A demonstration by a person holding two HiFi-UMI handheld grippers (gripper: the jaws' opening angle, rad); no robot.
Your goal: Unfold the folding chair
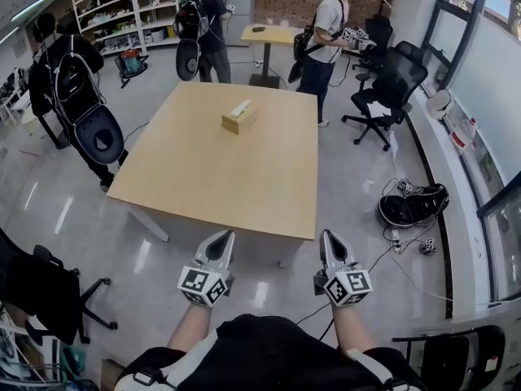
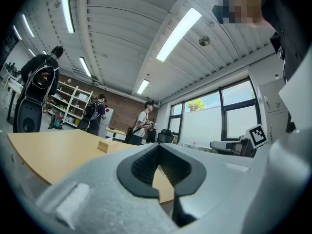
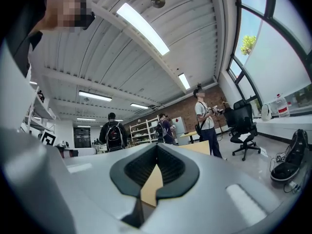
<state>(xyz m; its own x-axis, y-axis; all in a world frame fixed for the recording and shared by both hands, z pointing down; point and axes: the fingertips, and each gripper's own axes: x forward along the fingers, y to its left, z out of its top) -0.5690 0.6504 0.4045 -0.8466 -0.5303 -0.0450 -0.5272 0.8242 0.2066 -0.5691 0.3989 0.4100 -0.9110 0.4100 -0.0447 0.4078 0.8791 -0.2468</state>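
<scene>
— So, how far along are we with the chair, going by the head view?
— Nowhere yet, we judge. Our left hand-held gripper point(image 1: 223, 239) and right hand-held gripper point(image 1: 329, 239) hover side by side, just short of the near edge of the bench point(image 1: 203, 177). Both have their jaws pressed together with nothing in them. Only a tissue box point(image 1: 239, 117) lies on the bench.
— And where is the folding chair?
— We cannot pick it out for sure. A dark framed thing point(image 1: 456, 357) at the lower right edge, near our right elbow, may be it. It looks black and flat, and the picture's edge cuts it off. The office chairs point(image 1: 389, 88) at the far right are the rolling kind.
— What do we get from the left gripper view?
— The left hand-held gripper point(image 2: 159, 150) is closed on itself and empty, with the bench top showing beyond it. No chair is in sight.
— And the right gripper view?
— Much the same. The right hand-held gripper point(image 3: 157, 149) is closed and empty, pointing over the bench toward people across the room. So every step is left, in our judgement: turning to the chair, gripping it, and opening it out.
</scene>
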